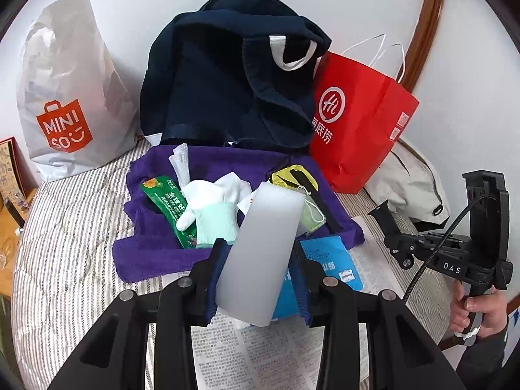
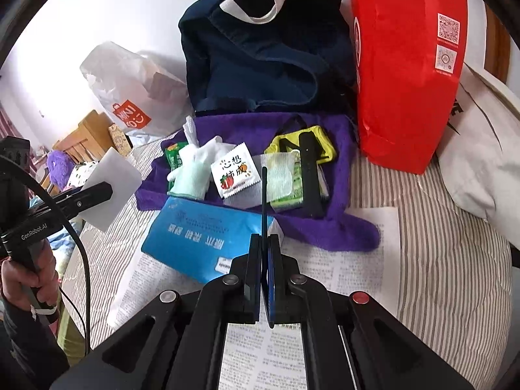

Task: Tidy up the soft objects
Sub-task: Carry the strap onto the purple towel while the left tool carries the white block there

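my left gripper (image 1: 260,279) is clamped on a translucent white sheet (image 1: 263,253), held above the bed (image 1: 71,227) by the near edge of the purple towel (image 1: 152,253). my right gripper (image 2: 265,260) has its fingers pressed together, nothing between them. a glove (image 2: 191,172) and packets lie on the towel.

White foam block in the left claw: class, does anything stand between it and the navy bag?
Nothing upright: only the low purple towel, carrying a glove and packets, lies between the white foam block and the navy bag.
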The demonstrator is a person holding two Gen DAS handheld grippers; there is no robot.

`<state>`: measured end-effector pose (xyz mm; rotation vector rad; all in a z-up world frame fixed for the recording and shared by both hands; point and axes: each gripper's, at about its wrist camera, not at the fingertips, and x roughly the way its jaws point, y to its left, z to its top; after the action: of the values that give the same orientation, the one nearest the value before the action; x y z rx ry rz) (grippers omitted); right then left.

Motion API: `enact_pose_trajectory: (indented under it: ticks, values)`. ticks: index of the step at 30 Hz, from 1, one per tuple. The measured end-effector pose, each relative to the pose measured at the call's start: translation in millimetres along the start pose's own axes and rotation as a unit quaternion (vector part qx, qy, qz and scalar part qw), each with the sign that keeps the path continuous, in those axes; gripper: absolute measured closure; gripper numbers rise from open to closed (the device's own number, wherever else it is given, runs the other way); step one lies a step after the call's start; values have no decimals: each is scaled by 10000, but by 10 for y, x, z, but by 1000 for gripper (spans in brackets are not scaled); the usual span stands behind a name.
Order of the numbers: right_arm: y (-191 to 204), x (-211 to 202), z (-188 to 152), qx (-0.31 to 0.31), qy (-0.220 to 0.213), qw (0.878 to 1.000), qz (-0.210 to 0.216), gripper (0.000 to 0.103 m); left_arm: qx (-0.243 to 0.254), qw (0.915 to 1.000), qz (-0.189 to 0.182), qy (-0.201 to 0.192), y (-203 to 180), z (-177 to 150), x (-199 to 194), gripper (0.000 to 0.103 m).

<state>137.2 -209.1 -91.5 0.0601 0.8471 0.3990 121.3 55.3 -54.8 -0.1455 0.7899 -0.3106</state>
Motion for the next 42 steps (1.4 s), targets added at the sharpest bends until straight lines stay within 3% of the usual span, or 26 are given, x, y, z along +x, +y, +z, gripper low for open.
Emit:
enact_pose_trajectory:
  ticks: [18, 42]
  values:
    - [-58, 175, 378, -61, -109, 9999, -97, 100, -54, 9999, 116, -36, 161, 360, 188, 67]
    - [-233, 934, 919, 2, 191, 9998, -84, 100, -207, 9989, 259, 334, 406, 710, 713, 67]
